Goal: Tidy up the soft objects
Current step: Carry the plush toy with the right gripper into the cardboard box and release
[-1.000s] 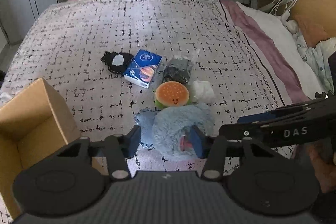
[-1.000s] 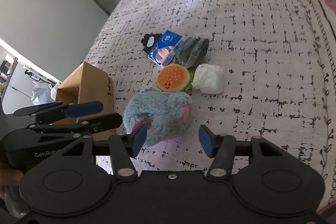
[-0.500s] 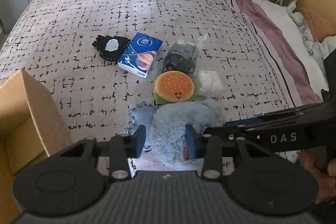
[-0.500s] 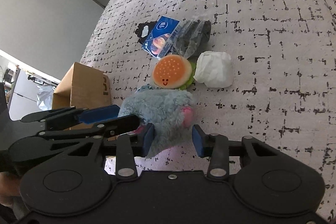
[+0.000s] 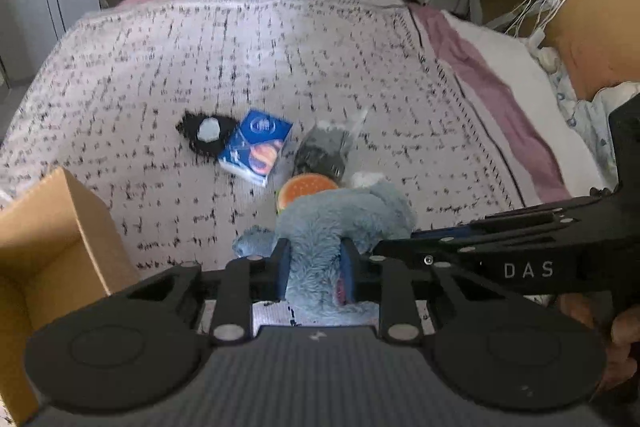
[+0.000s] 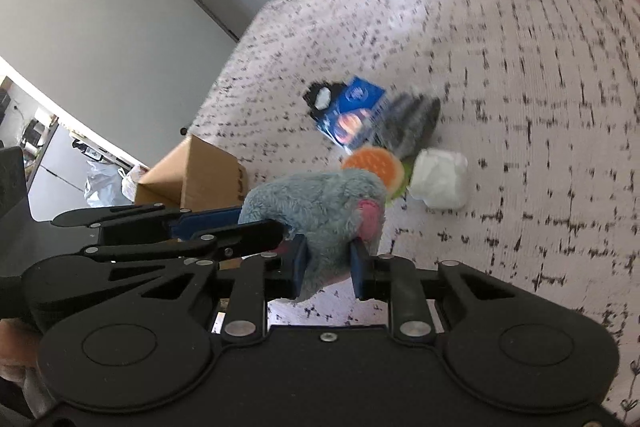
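Both claws are clamped on the same item, the blue plush toy [image 5: 340, 223], which serves as the reference landmark below.

Left claw [image 5: 314, 269]: its two blue pads press into the fur on either side of the near part of the plush toy, and the fur bulges above and below them. Right claw [image 6: 328, 267]: its pads pinch the toy in the same manner, just below the toy's pink patch.

In the left wrist view the right claw enters from the right, with its fingers reaching the right flank of the plush toy. In the right wrist view the left claw enters from the left and meets the left flank of the toy.

The plush toy sits over the patterned bedspread [image 5: 280, 67] (both views are blurred, so whether its underside touches the bedspread cannot be determined).

Positions relative to the plush toy:
- Burger toy [image 5: 306, 187]: directly behind it, partly hidden by it in both views.
- White soft bundle [image 6: 440, 179]: behind and to the right, just beside the burger toy.
- Grey item in a clear bag [image 5: 324, 151]: farther behind, beyond the burger toy.
- Blue packet [image 5: 256, 151]: behind and to the left, beside the grey item.
- Black lace piece [image 5: 204, 137]: beyond the blue packet, touching its left edge.
- Cardboard box [image 5: 52, 239]: to the left, open at the top, apart from the toy.
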Motion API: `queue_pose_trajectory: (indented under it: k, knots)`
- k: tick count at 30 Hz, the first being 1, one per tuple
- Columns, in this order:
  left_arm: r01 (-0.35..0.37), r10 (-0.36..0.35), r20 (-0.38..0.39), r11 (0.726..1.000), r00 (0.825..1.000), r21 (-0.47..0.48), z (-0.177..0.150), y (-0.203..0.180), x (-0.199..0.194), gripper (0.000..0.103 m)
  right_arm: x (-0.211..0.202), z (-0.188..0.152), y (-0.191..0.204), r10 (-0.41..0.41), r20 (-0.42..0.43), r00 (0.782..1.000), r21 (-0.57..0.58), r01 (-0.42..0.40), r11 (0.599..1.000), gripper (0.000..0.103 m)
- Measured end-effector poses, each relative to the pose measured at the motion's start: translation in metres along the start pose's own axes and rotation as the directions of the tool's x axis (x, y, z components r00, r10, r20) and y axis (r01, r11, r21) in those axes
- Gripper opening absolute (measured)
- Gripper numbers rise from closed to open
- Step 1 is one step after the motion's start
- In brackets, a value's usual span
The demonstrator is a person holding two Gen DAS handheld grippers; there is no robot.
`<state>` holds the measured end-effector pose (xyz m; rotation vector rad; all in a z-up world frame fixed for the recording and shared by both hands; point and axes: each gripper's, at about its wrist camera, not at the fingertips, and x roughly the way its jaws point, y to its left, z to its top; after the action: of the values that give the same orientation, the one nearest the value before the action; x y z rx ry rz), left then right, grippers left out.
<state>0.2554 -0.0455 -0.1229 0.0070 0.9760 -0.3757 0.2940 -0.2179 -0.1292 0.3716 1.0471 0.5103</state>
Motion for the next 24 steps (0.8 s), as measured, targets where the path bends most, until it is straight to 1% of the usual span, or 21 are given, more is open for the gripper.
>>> queue_pose_trajectory:
  k: [8, 12, 16, 24]
  knots:
    - [-0.005, 0.006, 0.07, 1.0, 0.998, -0.024, -0.001, 0.006, -0.032, 0.025, -0.016, 0.001, 0.032, -0.006, 0.05, 0.999, -0.121, 0.012, 0.993, 0.023]
    - [-0.012, 0.015, 0.093, 0.999, 0.996, -0.03, -0.009, 0.012, -0.045, 0.025, -0.015, 0.002, 0.051, -0.011, 0.058, 0.998, -0.201, 0.023, 0.979, 0.023]
    - [-0.019, 0.024, 0.117, 0.999, 0.993, -0.048, -0.017, 0.022, -0.059, 0.025, -0.017, -0.002, 0.071, -0.011, 0.068, 0.998, -0.258, 0.028, 0.966, 0.023]
    - [-0.039, 0.054, 0.174, 0.995, 0.983, -0.093, -0.035, 0.045, -0.092, 0.025, -0.014, -0.007, 0.112, 0.024, 0.072, 0.997, -0.351, 0.003, 0.936, 0.023]
